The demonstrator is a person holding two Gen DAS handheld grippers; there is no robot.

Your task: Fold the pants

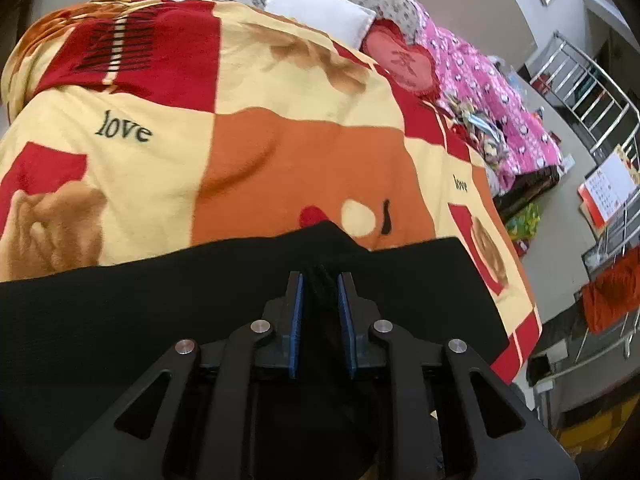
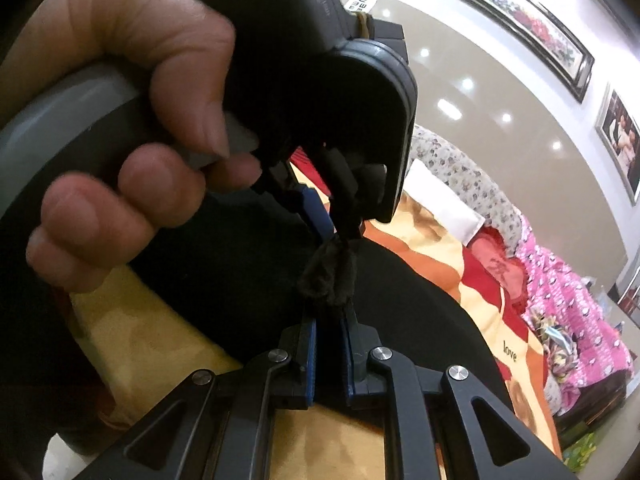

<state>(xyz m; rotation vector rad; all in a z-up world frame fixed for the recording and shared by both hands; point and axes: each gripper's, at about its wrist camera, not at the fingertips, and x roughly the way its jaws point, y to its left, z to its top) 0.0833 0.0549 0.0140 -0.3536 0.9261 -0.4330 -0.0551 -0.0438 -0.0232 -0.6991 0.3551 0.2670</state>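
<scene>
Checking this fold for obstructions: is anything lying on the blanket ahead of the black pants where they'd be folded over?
Nothing visible does. The left gripper and right gripper each pinch black pants fabric, and the blanket directly ahead lies bare. The white pillow and red heart cushion sit far off near the head.

Open blanket beyond the pants, pillow far back, left claw crowding right claw

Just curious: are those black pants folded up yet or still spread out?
Cannot tell: the black pants lie across the patterned blanket, bunched in both grippers.
</scene>
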